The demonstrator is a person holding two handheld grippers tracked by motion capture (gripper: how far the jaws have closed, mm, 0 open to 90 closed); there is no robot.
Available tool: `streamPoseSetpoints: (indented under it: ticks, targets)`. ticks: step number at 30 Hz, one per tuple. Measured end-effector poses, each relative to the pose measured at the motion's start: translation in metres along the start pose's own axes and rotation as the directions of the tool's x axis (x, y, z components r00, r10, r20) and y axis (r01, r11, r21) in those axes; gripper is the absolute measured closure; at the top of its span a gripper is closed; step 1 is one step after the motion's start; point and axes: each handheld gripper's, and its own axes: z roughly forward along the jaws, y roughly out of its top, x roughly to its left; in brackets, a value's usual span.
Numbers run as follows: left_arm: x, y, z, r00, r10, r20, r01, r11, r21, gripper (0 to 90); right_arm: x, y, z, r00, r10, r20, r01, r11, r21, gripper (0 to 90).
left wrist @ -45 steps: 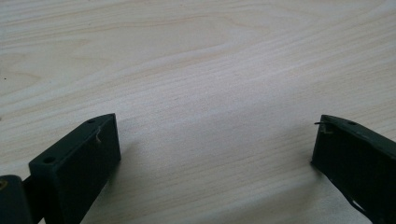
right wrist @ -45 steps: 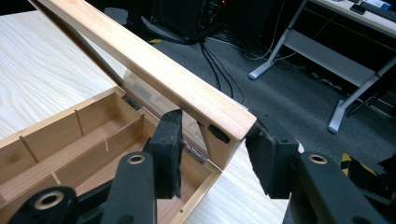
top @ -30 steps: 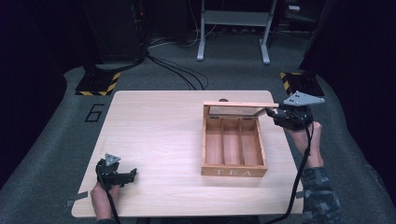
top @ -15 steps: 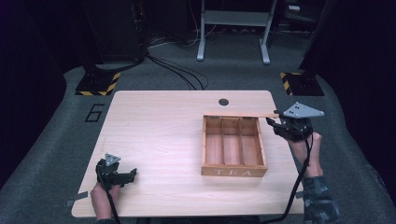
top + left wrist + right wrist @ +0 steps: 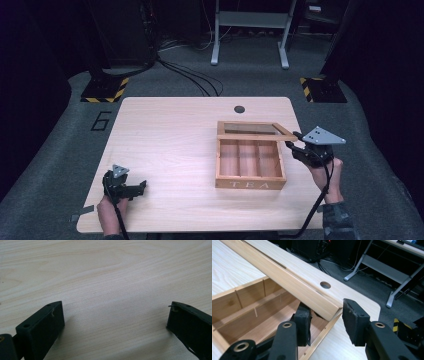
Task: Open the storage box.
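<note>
A wooden tea box (image 5: 250, 184) with three compartments sits right of the table's middle, "TEA" on its front wall. Its glass-paned lid (image 5: 255, 136) is hinged at the back and hangs tilted low over the box. My right gripper (image 5: 295, 142) is shut on the lid's front right corner. In the right gripper view the lid (image 5: 287, 280) slants across the open box (image 5: 249, 315), its corner between the pads of the right gripper (image 5: 324, 315). My left gripper (image 5: 140, 187) rests at the table's front left. It stands open over bare wood (image 5: 115, 322).
A round cable hole (image 5: 239, 108) lies behind the box near the table's (image 5: 165, 130) far edge. On the floor beyond stand a metal frame (image 5: 250, 30), cables and two yellow-black striped bases (image 5: 102, 90).
The lid has come down from nearly upright to a low tilt over the box. My right gripper has sunk and come nearer with it. The left gripper has kept still.
</note>
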Motion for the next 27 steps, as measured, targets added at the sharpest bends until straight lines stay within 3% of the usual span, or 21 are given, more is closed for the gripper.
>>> streamPoseSetpoints:
  ticks: [4, 18, 27]
  targets:
    - [0.000, 0.000, 0.000, 1.0000, 0.001, 0.000, -0.001, 1.0000, 0.000, 0.9, 0.004, -0.008, -0.001, 1.0000, 0.003, -0.004, -0.003, 1.000, 0.005, 58.7]
    - [0.000, 0.000, 0.000, 1.0000, -0.002, -0.002, 0.002, 1.0000, -0.004, 0.9, 0.018, -0.040, -0.002, 0.9966, 0.082, -0.015, -0.081, 0.996, 0.020, 58.4]
    - [0.000, 0.000, 0.000, 1.0000, -0.002, -0.001, 0.002, 1.0000, -0.003, 0.9, 0.030, -0.070, 0.004, 0.9906, 0.126, -0.054, -0.122, 0.990, 0.066, 58.7]
